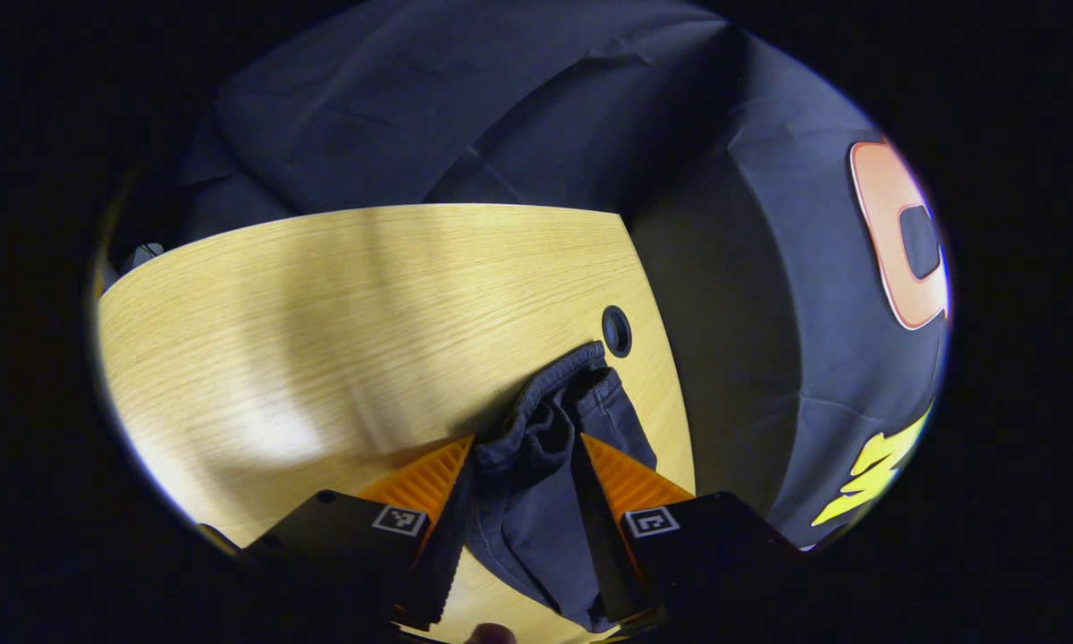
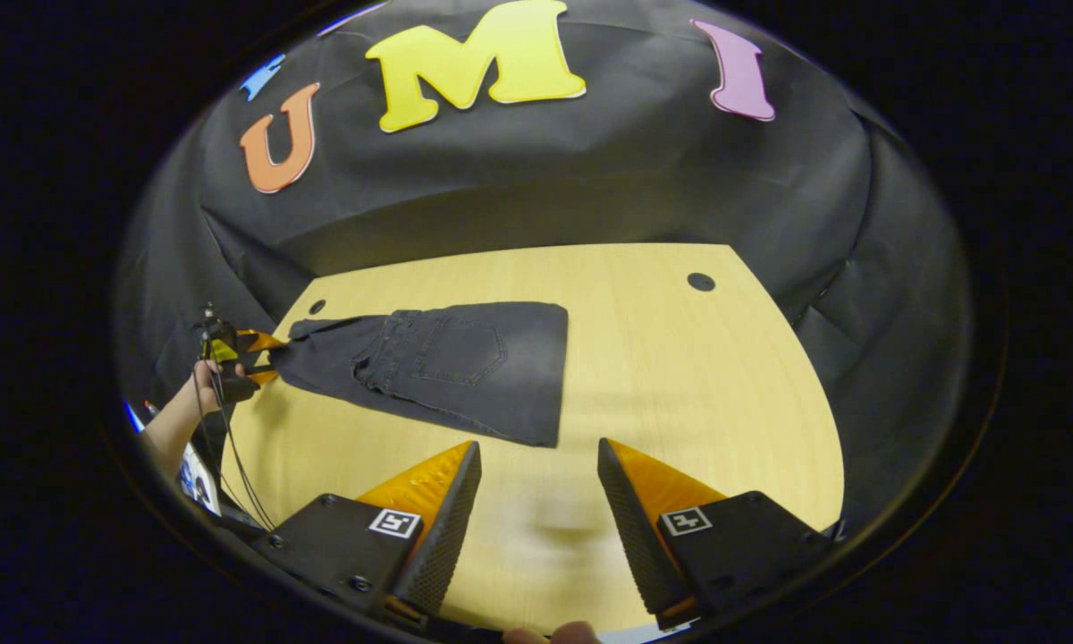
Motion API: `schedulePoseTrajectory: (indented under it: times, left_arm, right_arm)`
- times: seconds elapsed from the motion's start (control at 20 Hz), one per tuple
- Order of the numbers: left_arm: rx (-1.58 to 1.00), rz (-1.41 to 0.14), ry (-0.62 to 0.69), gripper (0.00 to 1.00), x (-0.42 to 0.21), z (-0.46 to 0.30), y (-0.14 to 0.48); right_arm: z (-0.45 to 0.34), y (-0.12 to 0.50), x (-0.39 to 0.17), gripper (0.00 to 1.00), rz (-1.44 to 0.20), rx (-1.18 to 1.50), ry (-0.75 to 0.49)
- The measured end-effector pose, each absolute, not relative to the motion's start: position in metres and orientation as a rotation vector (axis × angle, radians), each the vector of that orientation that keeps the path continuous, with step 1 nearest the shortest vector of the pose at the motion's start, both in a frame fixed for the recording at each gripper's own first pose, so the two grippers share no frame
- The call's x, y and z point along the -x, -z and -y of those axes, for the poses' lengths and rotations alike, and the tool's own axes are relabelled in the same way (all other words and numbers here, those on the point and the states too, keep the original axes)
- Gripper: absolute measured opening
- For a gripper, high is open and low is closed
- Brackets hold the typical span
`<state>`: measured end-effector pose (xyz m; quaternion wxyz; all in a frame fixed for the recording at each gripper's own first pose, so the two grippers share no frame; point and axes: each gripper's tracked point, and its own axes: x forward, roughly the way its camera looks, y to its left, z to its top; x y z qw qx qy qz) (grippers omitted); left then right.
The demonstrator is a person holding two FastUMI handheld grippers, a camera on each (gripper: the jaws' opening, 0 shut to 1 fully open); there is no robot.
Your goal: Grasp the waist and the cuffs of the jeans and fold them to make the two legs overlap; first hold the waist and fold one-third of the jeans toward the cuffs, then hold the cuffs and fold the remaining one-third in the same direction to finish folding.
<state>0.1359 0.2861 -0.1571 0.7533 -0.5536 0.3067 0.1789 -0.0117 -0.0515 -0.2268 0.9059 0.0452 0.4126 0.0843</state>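
Left hand-held gripper (image 1: pixel 526 452) pinching bunched dark jeans (image 2: pixel 452 367), right hand-held gripper (image 2: pixel 539 456) wide apart, jeans folded flat

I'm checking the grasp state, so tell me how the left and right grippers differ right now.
The left gripper has bunched denim of the jeans between its jaws; the right gripper holds nothing, its jaws spread wide. The left sits at the jeans' end by a table hole; the right hovers over bare wood, apart from the folded edge. Both carry square markers.

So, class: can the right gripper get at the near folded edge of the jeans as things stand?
Probably yes: the right gripper is open, with bare table between it and the jeans, whose far end the left gripper holds.
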Motion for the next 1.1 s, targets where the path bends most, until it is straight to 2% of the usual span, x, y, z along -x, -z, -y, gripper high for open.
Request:
schedulePoseTrajectory:
  times: [0.05, 0.1, 0.15, 0.2, 0.25, 0.3, 0.35, 0.4, 0.45, 0.5, 0.55, 0.6, 0.7, 0.9, 0.95, 1.05, 1.1]
  left_arm:
    - [1.215, -0.666, -0.391, 0.64, -0.137, -0.287, 0.159]
    - [1.224, -0.66, -0.389, 0.48, -0.138, -0.288, 0.162]
    - [1.234, -0.65, -0.391, 0.48, -0.139, -0.288, 0.164]
    - [1.246, -0.644, -0.393, 0.4, -0.14, -0.289, 0.164]
    - [1.255, -0.64, -0.392, 0.31, -0.139, -0.289, 0.164]
    - [1.259, -0.636, -0.391, 0.35, -0.139, -0.289, 0.166]
    - [1.256, -0.631, -0.393, 0.24, -0.139, -0.29, 0.167]
    - [1.252, -0.629, -0.395, 0.26, -0.138, -0.289, 0.166]
    - [1.25, -0.624, -0.395, 0.24, -0.139, -0.288, 0.164]
    - [1.244, -0.618, -0.393, 0.29, -0.14, -0.287, 0.161]
    - [1.236, -0.603, -0.386, 0.19, -0.141, -0.287, 0.155]
    - [1.228, -0.579, -0.369, 0.17, -0.144, -0.285, 0.144]
    - [1.191, -0.537, -0.327, 0.16, -0.145, -0.28, 0.12]
    - [1.11, -0.434, -0.228, 0.16, -0.144, -0.255, 0.051]
    - [1.095, -0.413, -0.204, 0.16, -0.143, -0.248, 0.036]
    - [1.074, -0.371, -0.156, 0.16, -0.142, -0.227, 0.004]
    - [1.06, -0.356, -0.133, 0.16, -0.141, -0.215, -0.011]
  right_arm:
    - [0.053, 0.228, 0.014, 0.82, -0.856, -0.097, -0.166]
    - [0.054, 0.229, 0.016, 0.82, -0.856, -0.097, -0.159]
    - [0.057, 0.228, 0.018, 0.82, -0.851, -0.087, -0.152]
    - [0.058, 0.229, 0.021, 0.79, -0.848, -0.078, -0.146]
    - [0.059, 0.228, 0.024, 0.83, -0.843, -0.076, -0.145]
    - [0.06, 0.227, 0.028, 0.8, -0.844, -0.076, -0.146]
    - [0.06, 0.226, 0.032, 0.83, -0.844, -0.077, -0.144]
    - [0.061, 0.227, 0.034, 0.83, -0.846, -0.082, -0.143]
    - [0.062, 0.226, 0.038, 0.82, -0.847, -0.087, -0.139]
    - [0.064, 0.225, 0.041, 0.8, -0.846, -0.091, -0.136]
    - [0.066, 0.223, 0.044, 0.82, -0.841, -0.093, -0.132]
    - [0.07, 0.223, 0.048, 0.83, -0.837, -0.092, -0.128]
    - [0.077, 0.217, 0.054, 0.82, -0.814, -0.085, -0.113]
    - [0.086, 0.208, 0.067, 0.91, -0.779, -0.108, -0.094]
    - [0.088, 0.207, 0.072, 0.88, -0.774, -0.118, -0.091]
    - [0.092, 0.205, 0.081, 0.91, -0.759, -0.136, -0.086]
    - [0.094, 0.204, 0.087, 0.88, -0.755, -0.143, -0.083]
